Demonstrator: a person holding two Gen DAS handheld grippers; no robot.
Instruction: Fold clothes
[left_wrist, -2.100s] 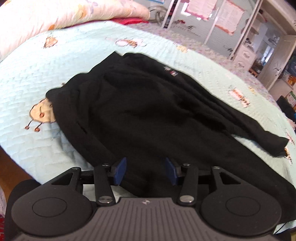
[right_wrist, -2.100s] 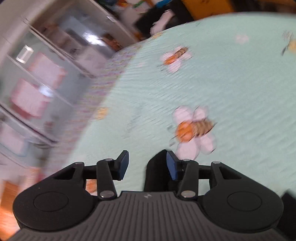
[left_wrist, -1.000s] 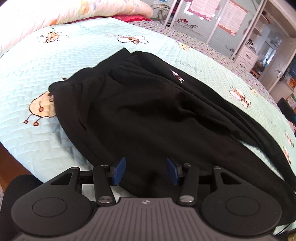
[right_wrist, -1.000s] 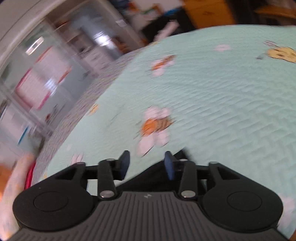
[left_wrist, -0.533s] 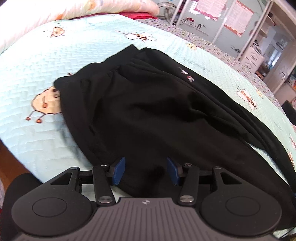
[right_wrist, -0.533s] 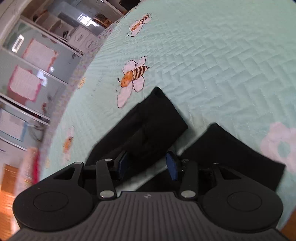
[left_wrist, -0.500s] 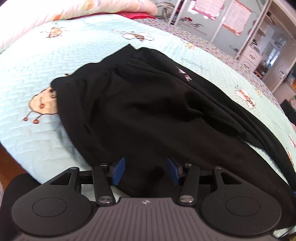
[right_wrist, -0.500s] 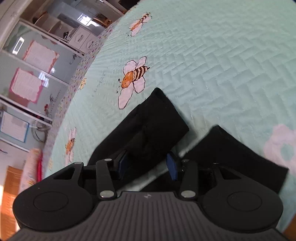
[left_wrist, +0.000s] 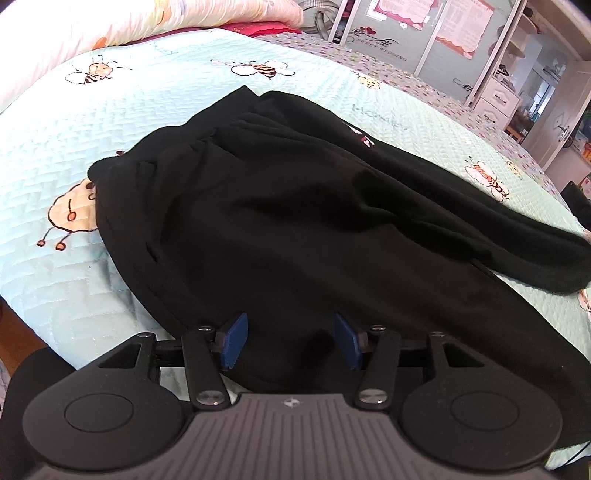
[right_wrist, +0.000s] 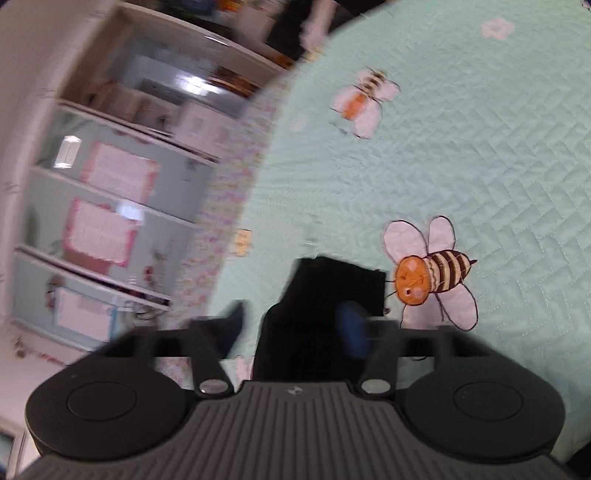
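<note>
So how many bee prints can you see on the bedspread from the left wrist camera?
3 clearly: one far left near the pillow, one top centre, one right of the black trousers. Trousers may hide more.

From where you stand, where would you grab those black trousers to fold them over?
Probably at the waistband, coming in from the left edge. It is the thick, gathered end of the black trousers, lying flat on the bedspread with bare quilt beside it, so a claw could slide under and pinch both layers.
</note>
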